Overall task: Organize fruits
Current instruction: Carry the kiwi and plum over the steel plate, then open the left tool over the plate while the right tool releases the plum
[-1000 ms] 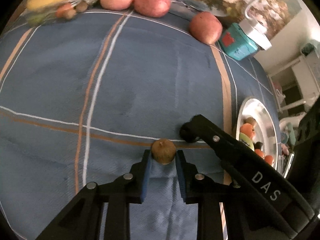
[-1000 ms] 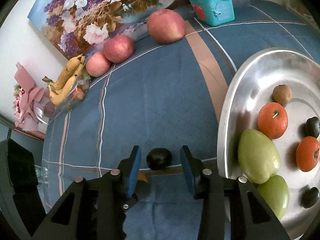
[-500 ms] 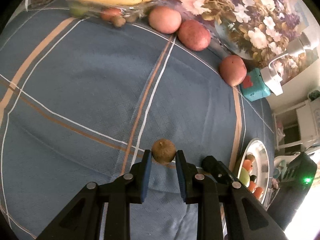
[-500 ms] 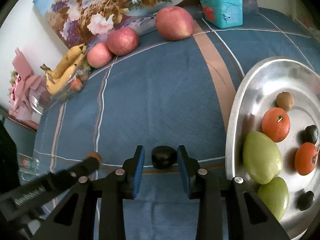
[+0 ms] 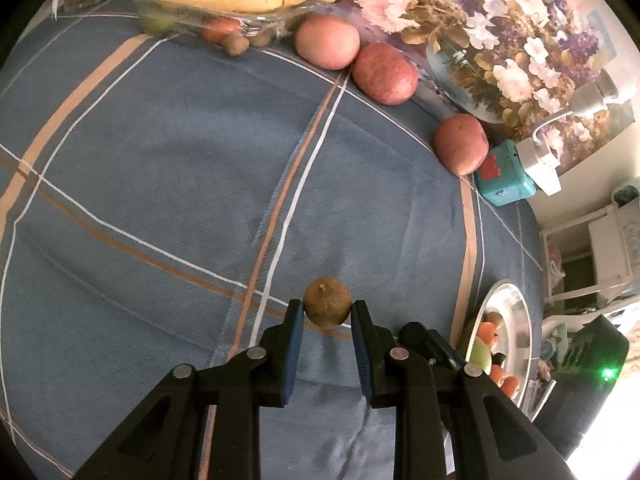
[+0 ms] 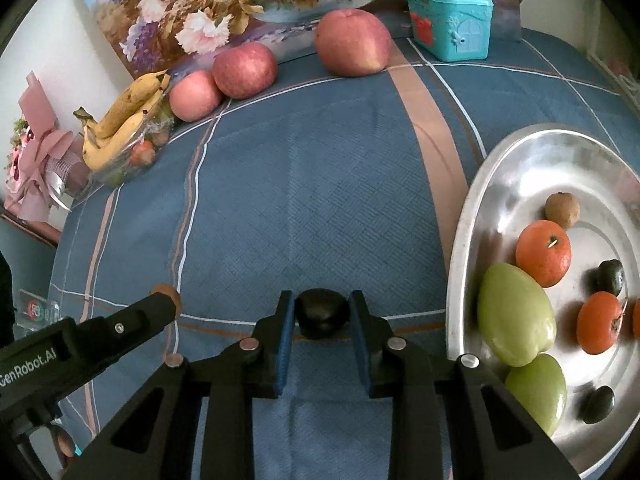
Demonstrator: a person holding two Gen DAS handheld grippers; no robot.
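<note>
Both grippers hold fruit above the blue counter [image 6: 320, 200] — left gripper [image 5: 327, 314] pinches a small brown fruit [image 5: 327, 307], right gripper [image 6: 321, 312] squeezes a dark fruit [image 6: 321, 314] — probably so each can go onto the silver plate [image 6: 520, 152] beside them.

Silver plate [image 6: 472, 216] cut off right.
</note>
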